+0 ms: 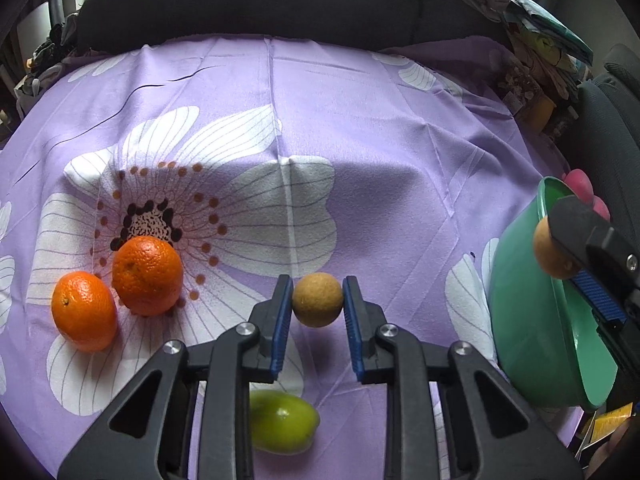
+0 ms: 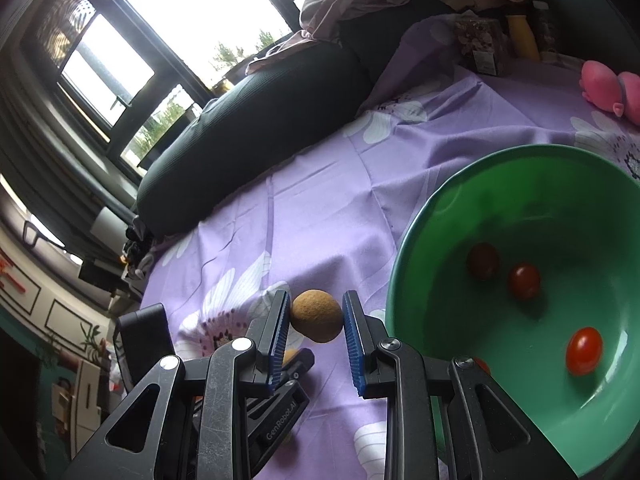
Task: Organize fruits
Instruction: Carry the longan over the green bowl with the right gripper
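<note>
Left wrist view | left gripper [image 1: 317, 300] clamped on brown round fruit [image 1: 317, 299] | right gripper [image 2: 316, 316] clamped on second brown fruit [image 2: 316, 315], beside green bowl [image 2: 416, 232]

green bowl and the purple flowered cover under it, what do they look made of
Green bowl: probably plastic or melamine, though enamelled metal is possible. It is uniformly coloured, smooth and semi-glossy, with soft highlights along its thin rim. Purple flowered cover: woven fabric, likely cotton or polyester sheeting. It is matte, shows fold creases and wrinkles, and the flower print follows them.
</note>
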Action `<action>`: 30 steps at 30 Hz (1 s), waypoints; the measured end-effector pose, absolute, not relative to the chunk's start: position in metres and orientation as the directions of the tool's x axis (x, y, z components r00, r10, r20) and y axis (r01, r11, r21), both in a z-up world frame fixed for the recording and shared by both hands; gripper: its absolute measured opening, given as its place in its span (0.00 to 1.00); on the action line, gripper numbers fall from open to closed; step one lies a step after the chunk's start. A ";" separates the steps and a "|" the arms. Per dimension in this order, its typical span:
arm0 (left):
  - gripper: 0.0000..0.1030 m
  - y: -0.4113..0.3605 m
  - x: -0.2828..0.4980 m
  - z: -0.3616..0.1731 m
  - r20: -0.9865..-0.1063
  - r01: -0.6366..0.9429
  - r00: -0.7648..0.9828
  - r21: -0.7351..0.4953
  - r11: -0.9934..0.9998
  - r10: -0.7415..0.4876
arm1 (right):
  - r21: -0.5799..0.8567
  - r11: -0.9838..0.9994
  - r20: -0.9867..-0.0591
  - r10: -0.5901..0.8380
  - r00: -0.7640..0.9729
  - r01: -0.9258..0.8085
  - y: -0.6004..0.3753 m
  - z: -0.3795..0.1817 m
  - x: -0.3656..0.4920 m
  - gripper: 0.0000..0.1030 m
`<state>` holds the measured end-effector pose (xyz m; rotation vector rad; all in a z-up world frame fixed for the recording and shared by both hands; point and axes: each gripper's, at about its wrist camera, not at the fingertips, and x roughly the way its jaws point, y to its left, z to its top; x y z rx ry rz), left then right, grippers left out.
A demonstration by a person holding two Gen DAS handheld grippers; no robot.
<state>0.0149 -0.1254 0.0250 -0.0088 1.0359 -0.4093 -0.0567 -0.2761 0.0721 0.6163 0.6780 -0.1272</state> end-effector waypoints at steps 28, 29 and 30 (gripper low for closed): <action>0.24 -0.099 -0.050 0.133 -0.531 0.454 0.648 -0.306 0.837 -0.546 | 0.440 0.806 -0.553 -0.103 0.826 0.395 -0.286 0.099 -0.094 0.26; 0.24 -0.101 -0.052 0.134 -0.524 0.466 0.645 -0.306 0.830 -0.555 | 0.436 0.804 -0.550 -0.118 0.827 0.404 -0.288 0.100 -0.097 0.26; 0.24 -0.103 -0.054 0.135 -0.517 0.478 0.643 -0.306 0.823 -0.565 | 0.429 0.801 -0.550 -0.134 0.825 0.417 -0.290 0.101 -0.099 0.26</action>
